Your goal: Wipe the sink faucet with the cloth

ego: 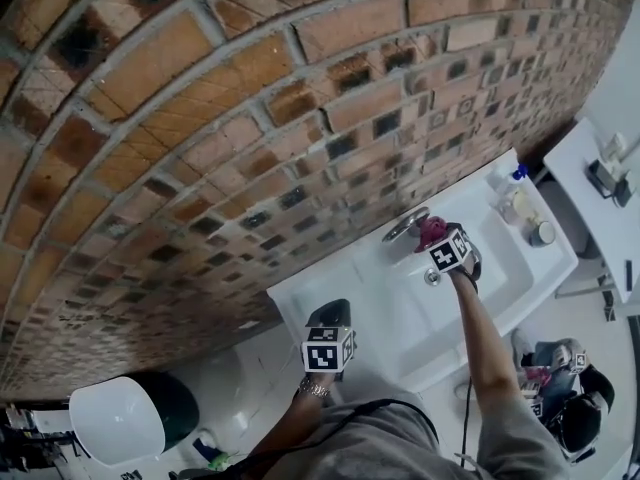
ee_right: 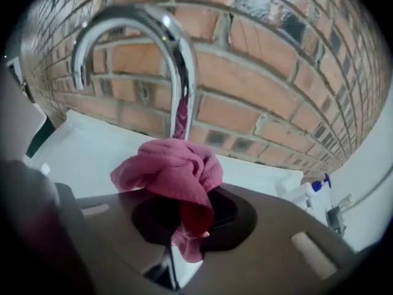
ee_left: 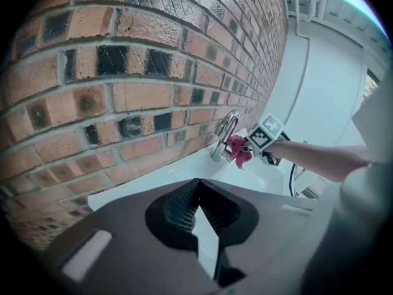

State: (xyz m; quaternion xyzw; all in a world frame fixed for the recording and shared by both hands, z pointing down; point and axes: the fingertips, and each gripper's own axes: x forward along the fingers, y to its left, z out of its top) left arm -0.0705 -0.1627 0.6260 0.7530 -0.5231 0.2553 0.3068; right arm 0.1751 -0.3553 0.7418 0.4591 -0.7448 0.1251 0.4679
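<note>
A chrome curved faucet [ee_right: 166, 54] rises from the back of the white sink [ego: 500, 278] against the brick wall; it also shows in the head view as the faucet [ego: 404, 225] and in the left gripper view as the faucet [ee_left: 225, 134]. My right gripper [ee_right: 184, 226] is shut on a bunched pink cloth [ee_right: 175, 180], held just in front of the faucet's stem. From above, the cloth [ego: 432, 231] touches the faucet's base beside the right gripper [ego: 445, 243]. My left gripper [ego: 330, 323] hovers over the sink's left end, shut and holding nothing [ee_left: 199, 226].
A spray bottle [ego: 508, 183] and small containers [ego: 540, 232] stand on the sink's right end. A round white bin lid [ego: 115, 418] sits on the floor at lower left. A white shelf [ego: 600, 188] stands to the right. The brick wall [ego: 250, 118] runs close behind the faucet.
</note>
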